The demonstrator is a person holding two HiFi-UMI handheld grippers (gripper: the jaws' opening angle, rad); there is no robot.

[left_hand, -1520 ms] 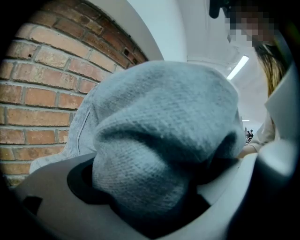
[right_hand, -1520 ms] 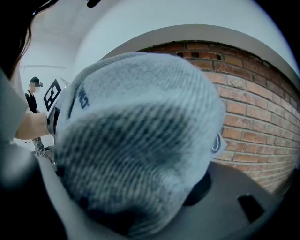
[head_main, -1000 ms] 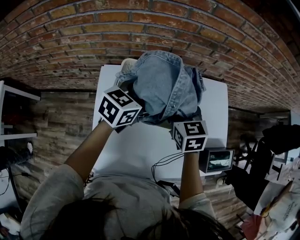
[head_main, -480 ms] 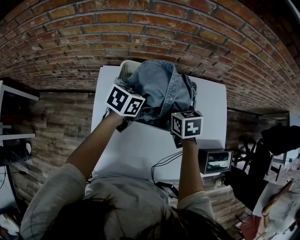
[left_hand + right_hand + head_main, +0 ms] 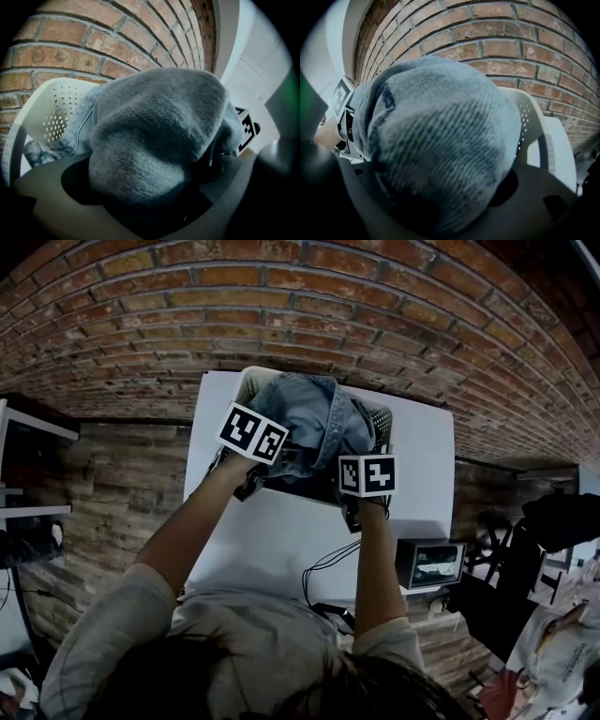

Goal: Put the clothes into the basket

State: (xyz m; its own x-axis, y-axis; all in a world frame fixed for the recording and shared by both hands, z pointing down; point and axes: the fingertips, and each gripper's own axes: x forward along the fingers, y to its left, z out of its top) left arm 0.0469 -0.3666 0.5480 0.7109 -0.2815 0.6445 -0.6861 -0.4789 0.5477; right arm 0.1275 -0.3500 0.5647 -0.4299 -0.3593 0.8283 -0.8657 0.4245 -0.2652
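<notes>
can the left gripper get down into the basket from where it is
Probably yes. The left gripper sits at the near rim of the basket, whose top is open, and only the denim it grips fills the space below.

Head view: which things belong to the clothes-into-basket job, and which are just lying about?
Job:
- blue denim garment
- white perforated plastic basket
- white table that bears the basket

Lying about:
- small boxy grey screen by the table's corner
- thin black cable
- white shelf at far left
</notes>
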